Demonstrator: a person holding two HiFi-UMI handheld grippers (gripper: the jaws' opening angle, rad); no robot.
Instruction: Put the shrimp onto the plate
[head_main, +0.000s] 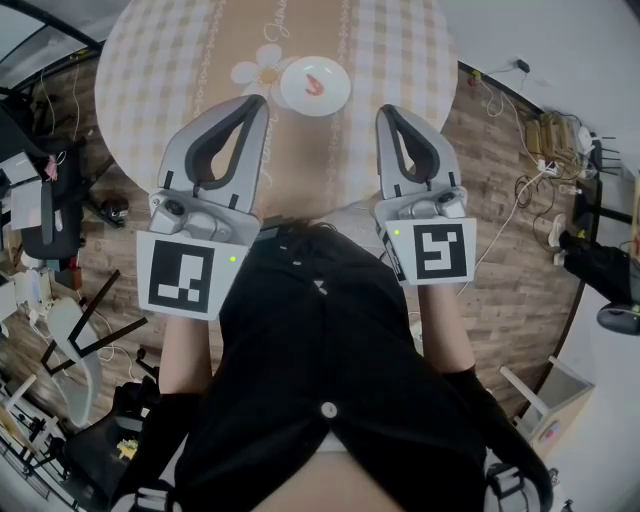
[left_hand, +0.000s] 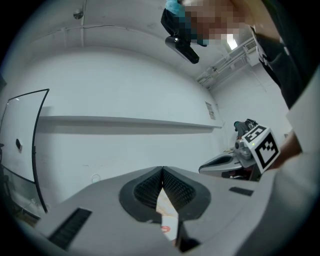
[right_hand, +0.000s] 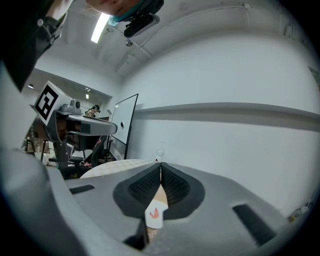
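Nearest, the left gripper (head_main: 258, 100) and right gripper (head_main: 385, 112) are pinched closed and empty; since the shrimp (head_main: 314, 84) lies on the far plate (head_main: 291, 99), it seems best to hold them clear of it.

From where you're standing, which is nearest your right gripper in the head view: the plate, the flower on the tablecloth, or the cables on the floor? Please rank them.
Measured from the right gripper in the head view:
1. Plate, just ahead and to its left.
2. Flower print, farther left, at the plate's far side.
3. Floor cables, well off to the right and lower down.
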